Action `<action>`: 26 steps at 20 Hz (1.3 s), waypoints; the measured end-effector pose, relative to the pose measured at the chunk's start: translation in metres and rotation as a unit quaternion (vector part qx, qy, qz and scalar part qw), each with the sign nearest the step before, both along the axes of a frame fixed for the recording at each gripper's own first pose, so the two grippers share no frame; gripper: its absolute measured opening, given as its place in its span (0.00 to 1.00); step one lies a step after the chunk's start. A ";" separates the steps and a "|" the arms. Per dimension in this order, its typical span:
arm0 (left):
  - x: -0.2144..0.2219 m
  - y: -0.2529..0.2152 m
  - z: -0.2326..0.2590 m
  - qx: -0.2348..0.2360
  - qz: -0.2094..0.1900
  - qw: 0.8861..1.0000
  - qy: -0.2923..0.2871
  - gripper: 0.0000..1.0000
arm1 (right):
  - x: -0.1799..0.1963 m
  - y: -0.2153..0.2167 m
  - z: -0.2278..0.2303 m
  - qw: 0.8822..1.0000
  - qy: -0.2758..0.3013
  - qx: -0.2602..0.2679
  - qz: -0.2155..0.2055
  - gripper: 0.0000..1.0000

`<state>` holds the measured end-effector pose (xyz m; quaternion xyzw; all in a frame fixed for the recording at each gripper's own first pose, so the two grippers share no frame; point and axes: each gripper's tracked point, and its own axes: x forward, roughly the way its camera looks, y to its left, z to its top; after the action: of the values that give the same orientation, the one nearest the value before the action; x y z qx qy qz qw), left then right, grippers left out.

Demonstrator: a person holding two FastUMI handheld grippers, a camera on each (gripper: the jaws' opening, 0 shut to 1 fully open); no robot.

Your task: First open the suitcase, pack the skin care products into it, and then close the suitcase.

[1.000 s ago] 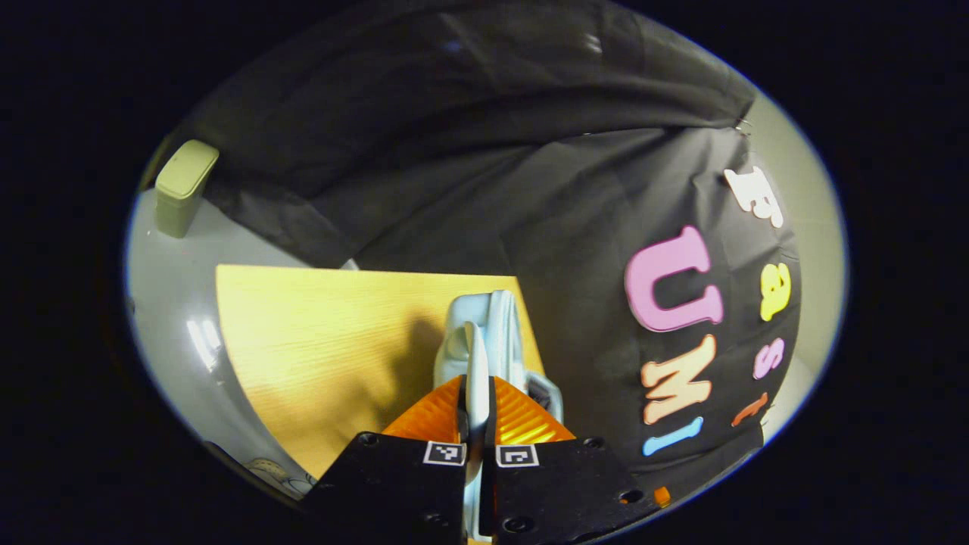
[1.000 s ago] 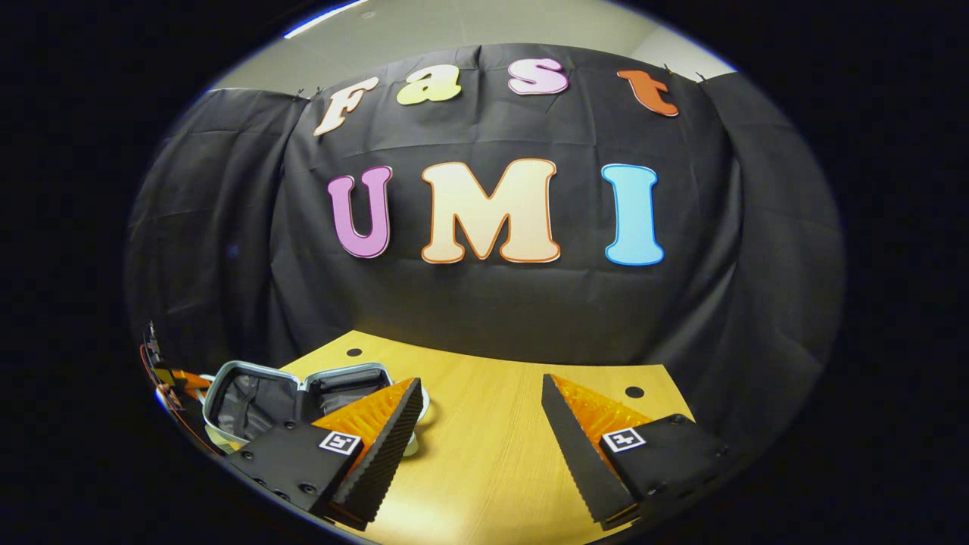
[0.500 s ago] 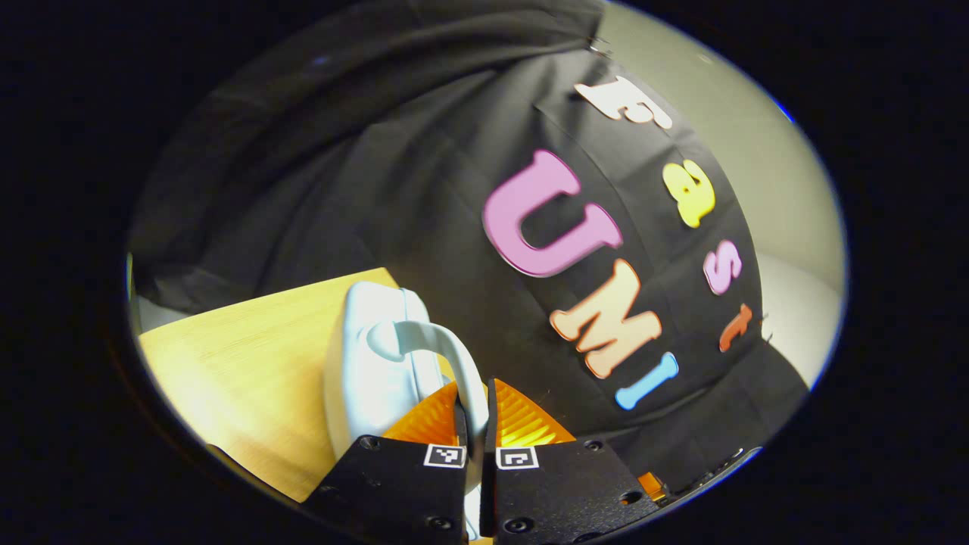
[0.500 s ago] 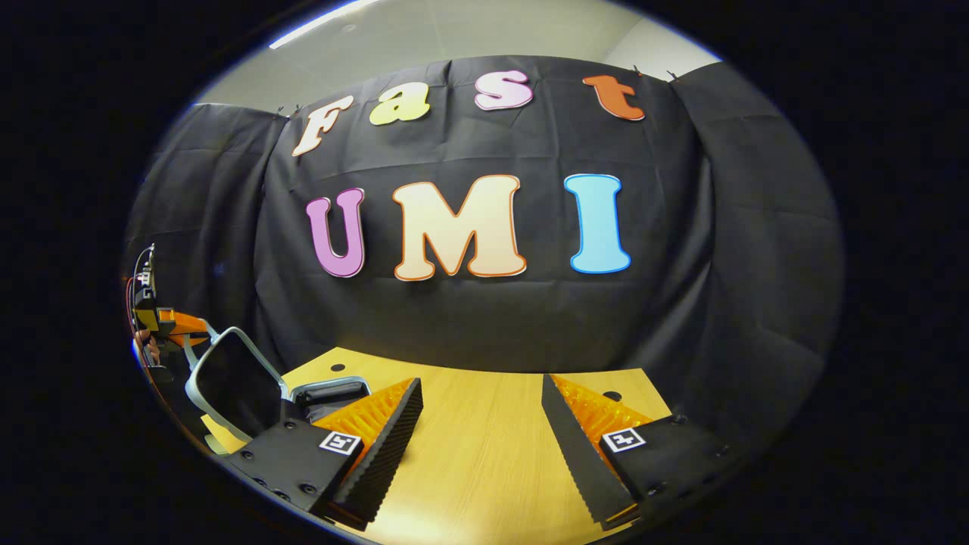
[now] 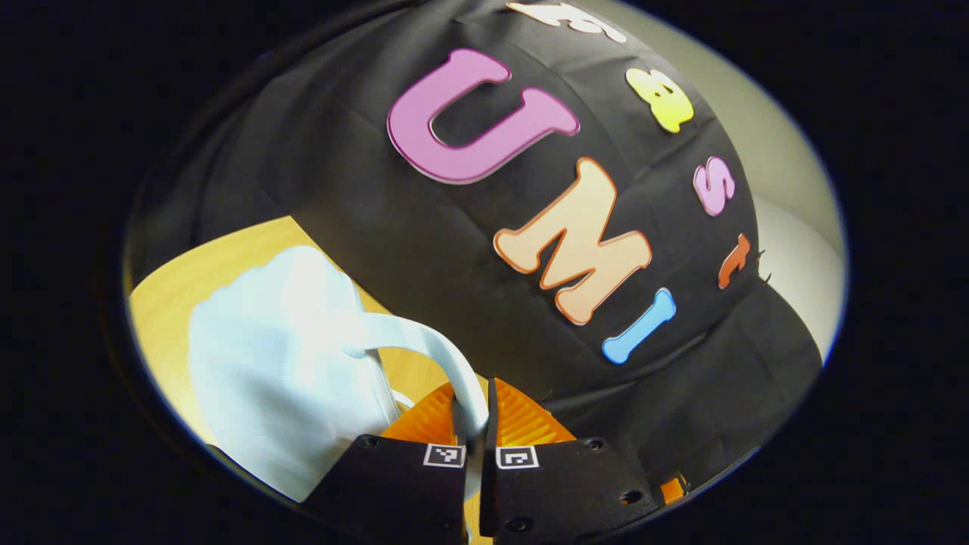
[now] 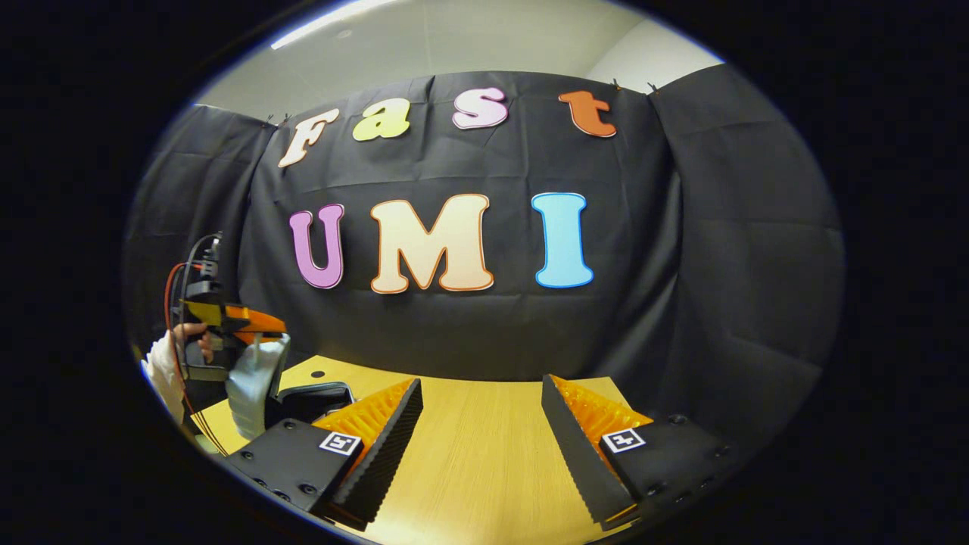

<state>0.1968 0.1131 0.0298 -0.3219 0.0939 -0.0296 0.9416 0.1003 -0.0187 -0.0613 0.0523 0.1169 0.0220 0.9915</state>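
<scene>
— Fingers on the left gripper [image 5: 475, 424]?
— Both pinch the pale handle [image 5: 424, 350] of the suitcase [image 5: 280, 371], whose lid stands raised over the wooden table [image 6: 484, 462].
— And the right gripper [image 6: 481, 424]?
— Wide apart, holding nothing (low over the table, beside the suitcase's base).
</scene>
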 end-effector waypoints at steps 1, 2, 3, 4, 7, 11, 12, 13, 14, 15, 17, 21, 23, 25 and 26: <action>0.013 -0.014 -0.014 0.004 -0.008 1.000 0.022 0.00 | -0.004 -0.002 -0.001 1.000 0.001 0.002 -0.003 0.99; 0.024 -0.027 -0.033 0.012 -0.018 0.999 0.049 0.00 | -0.009 -0.004 -0.001 1.000 0.003 0.005 -0.006 1.00; 0.038 -0.038 -0.052 0.025 -0.027 0.997 0.074 0.00 | -0.014 -0.005 -0.003 1.000 0.008 0.008 -0.010 0.99; 0.045 -0.047 -0.071 0.038 -0.032 0.994 0.095 0.01 | -0.019 -0.007 -0.004 1.000 0.008 0.010 -0.012 1.00; 0.058 -0.063 -0.115 0.060 -0.035 0.986 0.151 0.01 | -0.032 -0.014 -0.004 1.000 0.011 0.011 -0.022 1.00; 0.071 -0.070 -0.160 0.067 -0.025 0.975 0.212 0.01 | -0.045 -0.028 -0.007 0.999 0.016 0.015 -0.034 0.99; 0.073 -0.072 -0.169 0.069 -0.024 0.972 0.221 0.02 | -0.047 -0.031 -0.008 0.999 0.017 0.017 -0.036 0.99; 0.074 -0.073 -0.177 0.070 -0.023 0.970 0.232 0.04 | -0.049 -0.035 -0.008 0.999 0.017 0.017 -0.039 1.00; 0.075 -0.072 -0.183 0.077 -0.021 0.967 0.243 0.06 | -0.051 -0.040 -0.009 0.999 0.017 0.016 -0.041 1.00; 0.075 -0.072 -0.189 0.083 -0.020 0.963 0.254 0.07 | -0.051 -0.043 -0.011 0.999 0.018 0.016 -0.042 1.00; 0.073 -0.068 -0.192 0.099 -0.017 0.959 0.266 0.11 | -0.051 -0.049 -0.010 0.999 0.015 0.019 -0.043 0.99; 0.064 -0.073 -0.170 0.141 -0.022 0.956 0.257 0.57 | -0.047 -0.053 -0.010 0.999 0.010 0.032 -0.037 1.00; 0.048 -0.069 -0.151 0.178 -0.020 0.952 0.247 0.87 | -0.044 -0.051 -0.007 0.999 0.006 0.036 -0.032 0.98; 0.030 -0.062 -0.121 0.202 -0.008 0.955 0.216 0.94 | -0.043 -0.047 -0.005 0.999 -0.002 0.038 -0.025 0.98; 0.024 -0.064 -0.099 0.203 0.000 0.962 0.183 0.94 | -0.043 -0.044 -0.003 0.999 -0.005 0.038 -0.021 0.98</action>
<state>0.2211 0.0495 -0.0687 -0.1239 0.2682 0.0496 0.9541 0.0575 -0.0632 -0.0646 0.0926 0.1096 0.0056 0.9896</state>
